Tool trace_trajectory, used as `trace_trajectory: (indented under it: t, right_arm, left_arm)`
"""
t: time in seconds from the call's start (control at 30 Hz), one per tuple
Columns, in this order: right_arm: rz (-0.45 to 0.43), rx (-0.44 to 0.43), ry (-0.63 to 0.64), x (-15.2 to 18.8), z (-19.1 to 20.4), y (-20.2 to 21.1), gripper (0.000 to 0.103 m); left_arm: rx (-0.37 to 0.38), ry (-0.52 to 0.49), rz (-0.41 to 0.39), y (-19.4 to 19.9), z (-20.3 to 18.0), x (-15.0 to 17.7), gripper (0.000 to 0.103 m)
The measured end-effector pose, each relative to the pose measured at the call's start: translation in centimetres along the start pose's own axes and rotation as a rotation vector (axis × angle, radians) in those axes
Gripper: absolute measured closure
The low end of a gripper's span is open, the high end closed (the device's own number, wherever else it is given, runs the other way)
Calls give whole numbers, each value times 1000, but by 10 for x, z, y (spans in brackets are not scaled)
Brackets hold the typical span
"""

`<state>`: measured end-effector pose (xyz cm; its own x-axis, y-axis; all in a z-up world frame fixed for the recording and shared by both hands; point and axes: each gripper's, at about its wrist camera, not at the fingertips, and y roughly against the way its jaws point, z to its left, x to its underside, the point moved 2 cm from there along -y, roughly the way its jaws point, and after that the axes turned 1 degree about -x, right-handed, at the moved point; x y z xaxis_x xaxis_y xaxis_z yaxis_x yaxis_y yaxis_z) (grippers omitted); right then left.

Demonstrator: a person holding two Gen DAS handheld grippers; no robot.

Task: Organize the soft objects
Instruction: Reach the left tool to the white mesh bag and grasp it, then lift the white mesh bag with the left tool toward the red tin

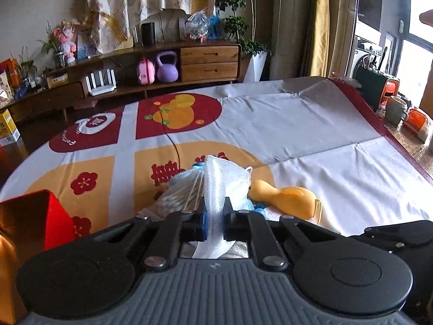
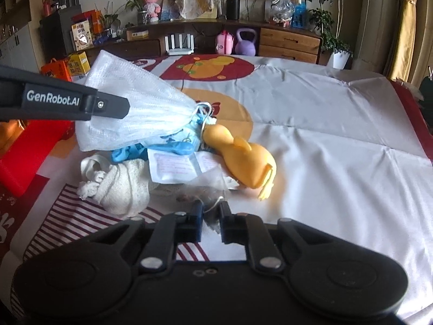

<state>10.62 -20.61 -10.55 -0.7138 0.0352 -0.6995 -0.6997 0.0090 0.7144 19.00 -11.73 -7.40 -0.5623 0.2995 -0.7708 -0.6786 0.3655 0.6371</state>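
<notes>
2 tongs are at work over the cloth-covered surface (image 2: 338, 124). We see the left tongs (image 1: 215, 218) pinching a white face mask (image 1: 216, 187), its pleated fabric standing up between the 2 fingers and spilling down behind them. From the right wrist view that same mask (image 2: 135, 103) hangs raised above the pile, the left tongs' dark arm reaching in from the left edge and gripping it at the side.

Below and just past the mask lies a small heap: a blue patterned mask (image 2: 173, 142), a yellow rubber duck (image 2: 243, 159) lying on its side, a flat white packet (image 2: 173, 166), and a cream knitted cloth (image 2: 119, 187) bunched up nearer the camera. A clear plastic bag (image 2: 208, 187) rests between the packet and the right tongs (image 2: 211, 216).

We see the right tongs nearly pressed together, with a thin white string and a fold of that clear bag sitting between the fingers; whether they truly grip it we cannot tell. In the left wrist view, a bag of cotton swabs (image 1: 176, 197) lies just left of the pinched mask, the duck (image 1: 286, 197) just right, and a red box (image 1: 32, 219) sits at the near left edge.
</notes>
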Motion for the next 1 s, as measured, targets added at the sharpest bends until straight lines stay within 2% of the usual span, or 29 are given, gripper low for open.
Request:
trace_trajectory:
  t: [0.07,0.63,1.0]
  right_arm:
    - [-8,-6,-1,-1,-1,5,95]
    - [-116,-27,-5,-13,0,60,96]
    - [-194,-44,6,-38,2,88,96]
  left_arm:
    - [2,12,-8,5,2,-2,94]
    - [-27,96,-104,66,26,-18,96]
    - [-54,128,-223,113,43,-44,96]
